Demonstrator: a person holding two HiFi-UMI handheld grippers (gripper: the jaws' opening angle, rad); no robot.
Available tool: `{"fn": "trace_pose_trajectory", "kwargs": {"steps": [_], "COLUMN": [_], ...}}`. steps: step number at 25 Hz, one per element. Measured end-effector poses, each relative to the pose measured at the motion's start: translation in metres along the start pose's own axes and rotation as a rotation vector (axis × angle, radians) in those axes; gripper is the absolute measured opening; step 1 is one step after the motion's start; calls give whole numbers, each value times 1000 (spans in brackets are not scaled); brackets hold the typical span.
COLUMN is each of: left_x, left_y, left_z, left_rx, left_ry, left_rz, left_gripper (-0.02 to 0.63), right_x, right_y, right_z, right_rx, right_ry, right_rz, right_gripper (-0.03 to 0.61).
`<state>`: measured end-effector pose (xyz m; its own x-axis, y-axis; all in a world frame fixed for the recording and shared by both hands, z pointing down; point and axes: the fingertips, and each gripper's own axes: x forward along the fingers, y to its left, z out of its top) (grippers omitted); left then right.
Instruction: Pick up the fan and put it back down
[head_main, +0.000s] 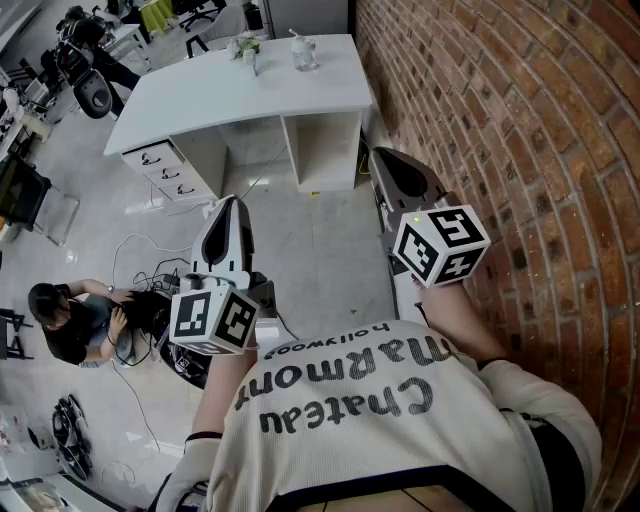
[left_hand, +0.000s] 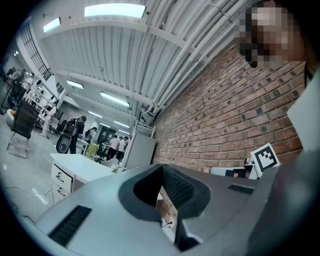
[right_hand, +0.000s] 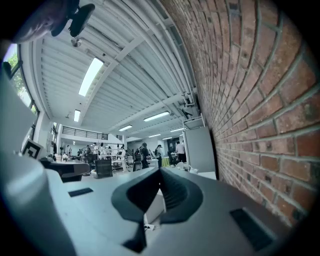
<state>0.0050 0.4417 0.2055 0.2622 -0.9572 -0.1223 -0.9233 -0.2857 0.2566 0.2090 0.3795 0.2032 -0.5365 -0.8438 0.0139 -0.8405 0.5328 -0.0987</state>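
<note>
No fan shows in any view. In the head view I hold both grippers level in front of my chest, pointing toward a white desk (head_main: 220, 95). My left gripper (head_main: 232, 205) is over the floor, its jaws together with nothing between them. My right gripper (head_main: 385, 160) is close to the brick wall (head_main: 520, 120) and is shut and empty too. The left gripper view shows the left gripper (left_hand: 172, 220) with its dark pads meeting, and the right gripper's marker cube (left_hand: 265, 157) beside it. In the right gripper view the right gripper (right_hand: 145, 220) is likewise closed on nothing.
The desk carries a small plant (head_main: 247, 48) and a glass jar (head_main: 304, 52), with a drawer unit (head_main: 165, 170) under its left end. Cables (head_main: 150, 260) trail over the floor. A person (head_main: 60, 320) sits at the left.
</note>
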Motion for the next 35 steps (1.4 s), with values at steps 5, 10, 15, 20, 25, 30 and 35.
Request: {"fn": "trace_pose_trajectory", "kwargs": {"steps": [5,10,15,20,25,30,35], "left_x": [-4,-11,-20,-10,18,72,138], "left_y": [20,44,66,100,120,136,151], "left_z": [7,10,1,-18,-22,-12,1], "left_rx": [3,6,-8,-99,-71,-51,-27], "left_ry": [-1,11,24,43,28,11,-12], "left_rz": [-9,-12,0,39,60,72,137], "left_gripper": [2,0,0,0,1,0,0], "right_x": [13,23,36,68,114,173,233], "right_y": [16,35,51,51,35,11,-28], "right_z": [0,-9,-28,-51,-60,-52,-27], "right_rx": [19,30,63,78,91,105,100], "right_ry": [-5,-5,19,64,53,59,31], "right_rz": [0,-12,3,18,59,96,138], "right_gripper": [3,3,3,3,3,3,3]}}
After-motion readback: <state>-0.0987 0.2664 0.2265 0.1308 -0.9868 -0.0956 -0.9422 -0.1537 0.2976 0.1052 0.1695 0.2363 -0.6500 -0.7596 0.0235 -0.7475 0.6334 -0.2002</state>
